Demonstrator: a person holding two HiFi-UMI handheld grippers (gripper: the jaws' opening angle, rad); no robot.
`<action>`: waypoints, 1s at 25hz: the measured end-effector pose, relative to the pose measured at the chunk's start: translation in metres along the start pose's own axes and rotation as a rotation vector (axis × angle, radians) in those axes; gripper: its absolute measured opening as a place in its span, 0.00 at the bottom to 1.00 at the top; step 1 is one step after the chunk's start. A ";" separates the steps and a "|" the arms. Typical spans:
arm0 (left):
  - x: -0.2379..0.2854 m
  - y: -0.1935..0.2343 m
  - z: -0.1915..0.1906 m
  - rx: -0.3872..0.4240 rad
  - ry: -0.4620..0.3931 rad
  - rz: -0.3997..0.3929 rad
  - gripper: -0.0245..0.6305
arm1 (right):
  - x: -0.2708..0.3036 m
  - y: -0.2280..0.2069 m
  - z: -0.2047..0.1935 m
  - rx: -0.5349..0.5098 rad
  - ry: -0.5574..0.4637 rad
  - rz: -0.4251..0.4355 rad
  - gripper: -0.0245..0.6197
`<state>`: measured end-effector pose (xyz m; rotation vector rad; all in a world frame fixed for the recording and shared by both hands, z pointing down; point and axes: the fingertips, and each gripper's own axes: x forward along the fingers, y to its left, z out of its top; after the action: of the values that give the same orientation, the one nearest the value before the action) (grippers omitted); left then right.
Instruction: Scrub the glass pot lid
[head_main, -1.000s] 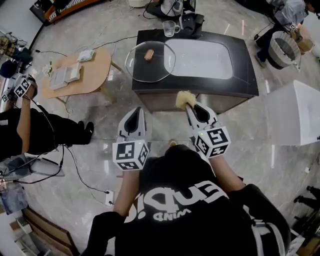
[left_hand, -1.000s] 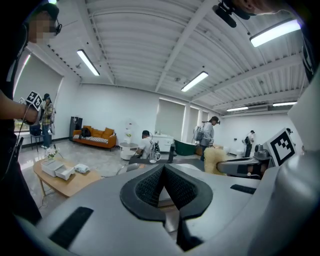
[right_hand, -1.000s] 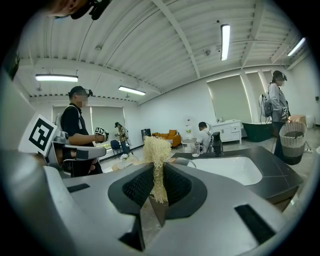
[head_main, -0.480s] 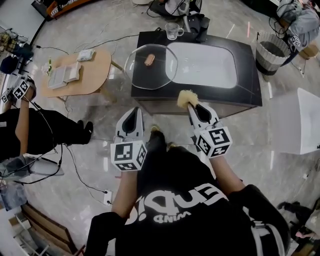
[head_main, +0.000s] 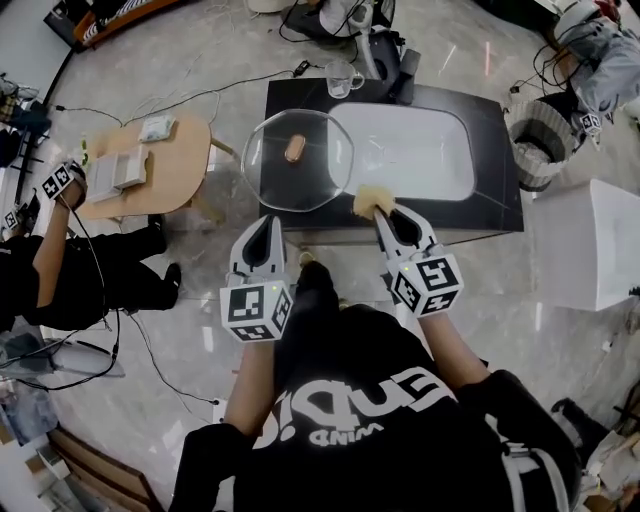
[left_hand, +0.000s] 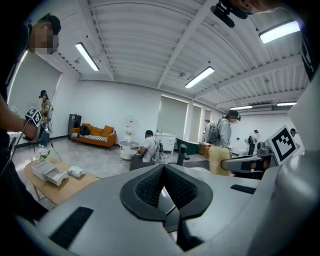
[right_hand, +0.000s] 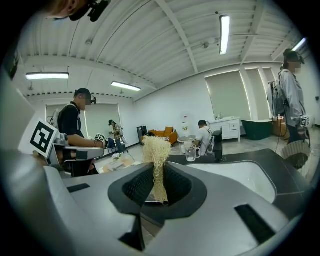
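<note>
Left tongs (head_main: 268, 224) closed, empty; right tongs (head_main: 384, 213) pinching scrubber (head_main: 368, 199)

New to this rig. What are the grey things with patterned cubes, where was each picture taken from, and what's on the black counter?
No robot here: a person holds tongs in each hand; the cubes belong to them. One picture comes from a head camera looking down; the other two from cameras riding on each pair of tongs. The left tongs are shut and empty. The right tongs pinch a yellow scrubber. On the counter sit a glass lid and a mug, beside a white basin.
</note>
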<state>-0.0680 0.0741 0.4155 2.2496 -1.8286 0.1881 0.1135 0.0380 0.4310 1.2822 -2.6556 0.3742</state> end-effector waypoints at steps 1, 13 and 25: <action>0.008 0.004 0.003 0.003 0.000 -0.005 0.06 | 0.008 -0.003 0.003 -0.001 0.000 -0.003 0.11; 0.100 0.057 0.031 0.023 0.022 -0.066 0.06 | 0.102 -0.027 0.033 0.010 0.004 -0.034 0.11; 0.147 0.078 0.041 0.031 0.074 -0.121 0.06 | 0.146 -0.040 0.047 0.049 0.023 -0.062 0.11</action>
<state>-0.1150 -0.0908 0.4201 2.3333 -1.6576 0.2762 0.0534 -0.1084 0.4294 1.3621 -2.5968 0.4453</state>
